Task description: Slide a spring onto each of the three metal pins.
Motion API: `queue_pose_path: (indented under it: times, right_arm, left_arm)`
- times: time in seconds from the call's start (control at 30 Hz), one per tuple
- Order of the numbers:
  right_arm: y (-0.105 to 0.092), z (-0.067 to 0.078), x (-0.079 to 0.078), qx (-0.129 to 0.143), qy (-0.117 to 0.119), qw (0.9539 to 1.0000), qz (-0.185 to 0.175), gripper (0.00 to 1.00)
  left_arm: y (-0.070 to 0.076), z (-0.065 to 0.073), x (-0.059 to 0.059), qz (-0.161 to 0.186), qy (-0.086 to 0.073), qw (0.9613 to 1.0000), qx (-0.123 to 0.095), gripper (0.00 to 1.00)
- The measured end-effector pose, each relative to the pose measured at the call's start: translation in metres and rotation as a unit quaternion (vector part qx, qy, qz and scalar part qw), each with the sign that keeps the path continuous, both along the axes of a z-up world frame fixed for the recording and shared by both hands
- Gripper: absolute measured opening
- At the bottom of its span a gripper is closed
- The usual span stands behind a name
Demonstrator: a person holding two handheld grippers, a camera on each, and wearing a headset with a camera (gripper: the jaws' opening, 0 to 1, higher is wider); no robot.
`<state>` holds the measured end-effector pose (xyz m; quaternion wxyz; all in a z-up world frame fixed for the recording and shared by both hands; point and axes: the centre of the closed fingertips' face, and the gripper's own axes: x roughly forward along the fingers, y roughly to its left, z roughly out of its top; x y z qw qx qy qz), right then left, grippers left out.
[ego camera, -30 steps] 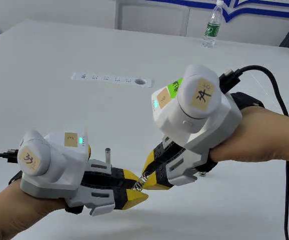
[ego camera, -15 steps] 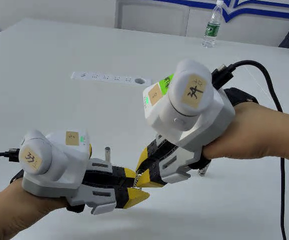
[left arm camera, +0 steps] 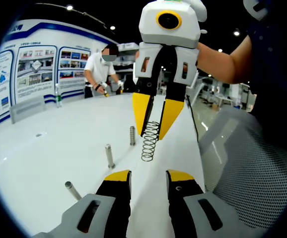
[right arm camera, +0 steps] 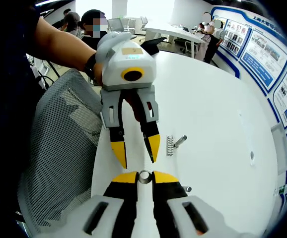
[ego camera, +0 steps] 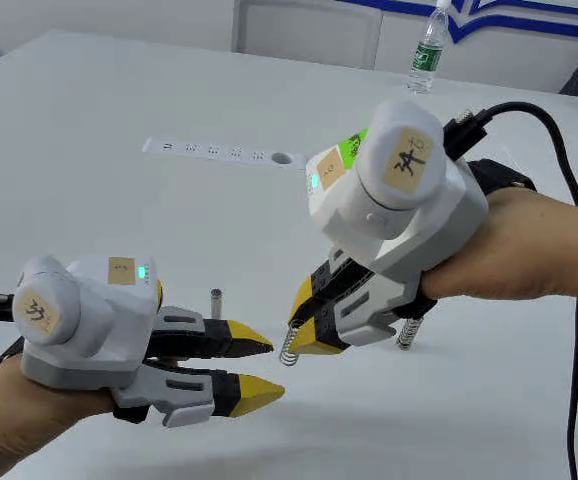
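My right gripper (ego camera: 297, 336) is shut on a small steel spring (ego camera: 289, 348), which hangs from its yellow tips just above the white table (ego camera: 89, 110). In the right gripper view the spring (right arm camera: 144, 176) is seen end-on between my right gripper's (right arm camera: 145, 177) tips. My left gripper (ego camera: 261, 368) stands open a little to the left, with nothing between its jaws. From the left gripper (left arm camera: 149, 176) the held spring (left arm camera: 150, 141) hangs straight ahead. A bare pin (ego camera: 216, 301) stands behind the left jaws. Another pin carries a spring (ego camera: 406, 333) under the right hand. A third pin (left arm camera: 71, 190) shows low left.
A white power strip (ego camera: 224, 156) lies on the table further back, and a water bottle (ego camera: 427, 48) stands at the far edge. A black cable (ego camera: 559, 200) runs from the right gripper. A mesh chair (left arm camera: 248, 158) and people stand in the background.
My left gripper has opened and drawn back to the left, away from the spring. The right gripper keeps the spring and has lifted slightly.
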<state>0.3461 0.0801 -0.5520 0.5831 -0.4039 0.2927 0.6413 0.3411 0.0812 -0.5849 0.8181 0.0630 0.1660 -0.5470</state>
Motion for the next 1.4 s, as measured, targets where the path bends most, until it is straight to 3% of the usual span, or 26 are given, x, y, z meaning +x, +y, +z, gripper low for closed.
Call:
queue_pose_path:
  times: [0.37, 0.8, 1.23, 1.4]
  right_arm:
    - [-0.016, 0.004, 0.023, -0.004, -0.011, 0.9995, -0.030, 0.12]
    - [-0.031, 0.005, 0.062, -0.015, -0.025, 0.9975, -0.064, 0.12]
    - [-0.025, -0.009, 0.086, -0.020, -0.025, 0.9962, -0.081, 0.12]
    - [-0.023, -0.014, 0.087, -0.025, -0.019, 0.9961, -0.082, 0.12]
  left_arm:
    - [0.027, -0.004, -0.001, 0.041, 0.006, 0.9991, 0.004, 0.39]
    - [0.061, -0.004, 0.003, 0.098, 0.006, 0.9951, 0.003, 0.48]
    - [0.073, -0.002, 0.005, 0.123, 0.006, 0.9924, 0.002, 0.53]
    - [0.074, -0.001, 0.005, 0.127, 0.005, 0.9920, 0.000, 0.55]
